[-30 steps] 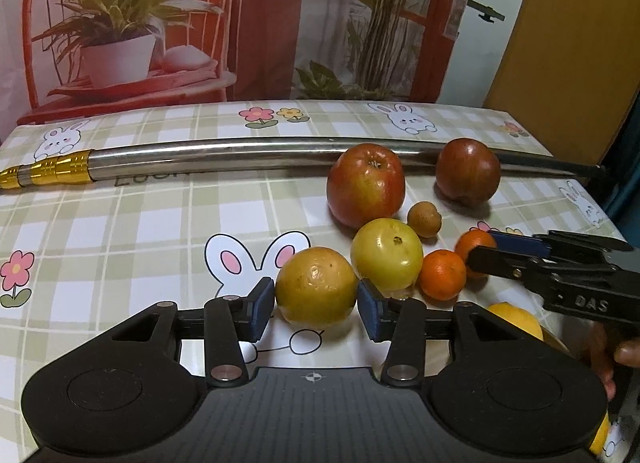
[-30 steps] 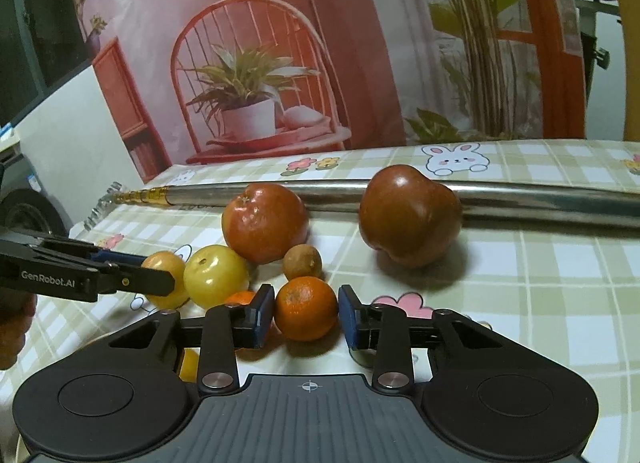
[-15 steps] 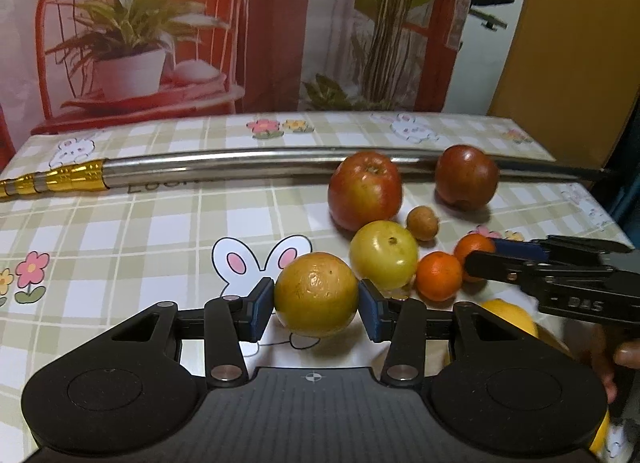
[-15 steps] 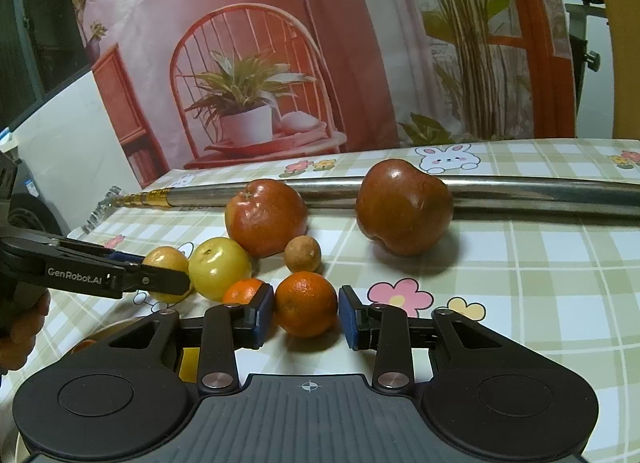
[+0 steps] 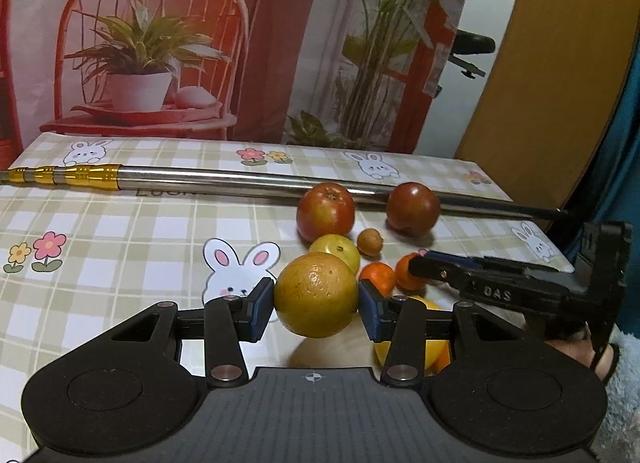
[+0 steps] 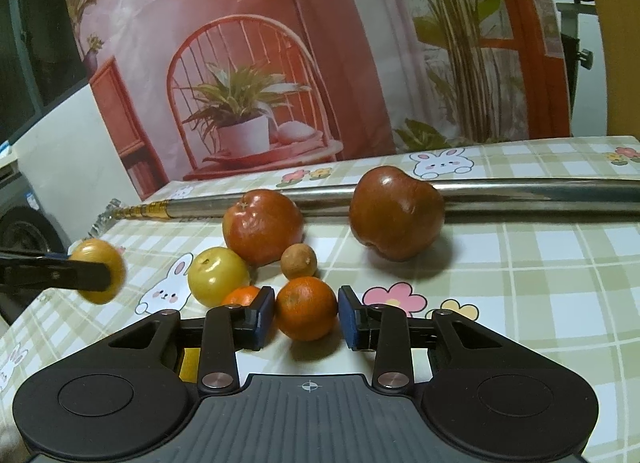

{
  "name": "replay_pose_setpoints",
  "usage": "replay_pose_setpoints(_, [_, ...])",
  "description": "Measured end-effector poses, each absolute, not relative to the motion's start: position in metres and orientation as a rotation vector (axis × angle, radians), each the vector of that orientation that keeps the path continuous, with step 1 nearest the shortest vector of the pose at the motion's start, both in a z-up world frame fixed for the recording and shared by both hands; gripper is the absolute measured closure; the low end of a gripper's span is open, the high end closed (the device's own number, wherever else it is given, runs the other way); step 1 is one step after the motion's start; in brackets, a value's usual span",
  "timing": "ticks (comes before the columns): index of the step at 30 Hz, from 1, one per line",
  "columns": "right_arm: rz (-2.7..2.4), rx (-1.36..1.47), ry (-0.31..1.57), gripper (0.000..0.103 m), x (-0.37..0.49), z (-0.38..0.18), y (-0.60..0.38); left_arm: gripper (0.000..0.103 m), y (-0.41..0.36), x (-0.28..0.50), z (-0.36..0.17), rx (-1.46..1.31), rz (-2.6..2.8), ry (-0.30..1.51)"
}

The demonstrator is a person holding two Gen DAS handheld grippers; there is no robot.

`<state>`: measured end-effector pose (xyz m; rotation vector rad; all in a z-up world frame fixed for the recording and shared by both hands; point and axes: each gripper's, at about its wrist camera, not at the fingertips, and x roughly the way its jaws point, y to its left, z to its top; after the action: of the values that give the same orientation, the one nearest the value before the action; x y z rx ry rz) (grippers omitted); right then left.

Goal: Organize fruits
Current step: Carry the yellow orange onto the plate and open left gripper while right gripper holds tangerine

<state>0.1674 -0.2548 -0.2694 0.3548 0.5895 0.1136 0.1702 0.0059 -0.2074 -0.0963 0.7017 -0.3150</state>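
My left gripper (image 5: pixel 316 301) is shut on a large yellow-brown fruit (image 5: pixel 316 295) and holds it above the tablecloth; it also shows in the right wrist view (image 6: pixel 98 271). My right gripper (image 6: pixel 307 313) is shut on a small orange (image 6: pixel 307 308), lifted slightly off the cloth. On the cloth lie a red apple (image 6: pixel 262 226), a dark red apple (image 6: pixel 396 213), a yellow fruit (image 6: pixel 218 276), a small brown fruit (image 6: pixel 299 262) and another small orange (image 6: pixel 242 296).
A long steel rod with a gold end (image 5: pixel 240 181) lies across the table behind the fruit. A yellow fruit (image 5: pixel 434 343) lies partly hidden under my left gripper's right finger. The table's right edge (image 5: pixel 532 223) is close to the fruit.
My left gripper has lifted the yellow-brown fruit off the cloth. My right gripper has raised the small orange slightly, and both cameras have risen.
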Motion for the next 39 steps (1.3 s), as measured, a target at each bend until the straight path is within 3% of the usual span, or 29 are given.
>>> replay_pose_setpoints(7, [0.111,0.363,0.581,0.075,0.166,-0.269,-0.257,0.055,-0.005,0.168,-0.216,-0.061,-0.333,0.726])
replay_pose_setpoints(13, [0.142,0.357,0.626,0.066,0.172,-0.271,-0.253,0.055,-0.008,0.166,-0.22,-0.054,-0.337,0.738])
replay_pose_setpoints(19, [0.149,0.341,0.647,0.071,0.174,-0.273,-0.248,0.055,-0.014,0.166,-0.223,-0.031,-0.348,0.743])
replay_pose_setpoints(39, [0.153,0.376,0.602,0.072,0.168,-0.27,-0.255,0.055,-0.024,0.172,-0.235,0.016,-0.37,0.786])
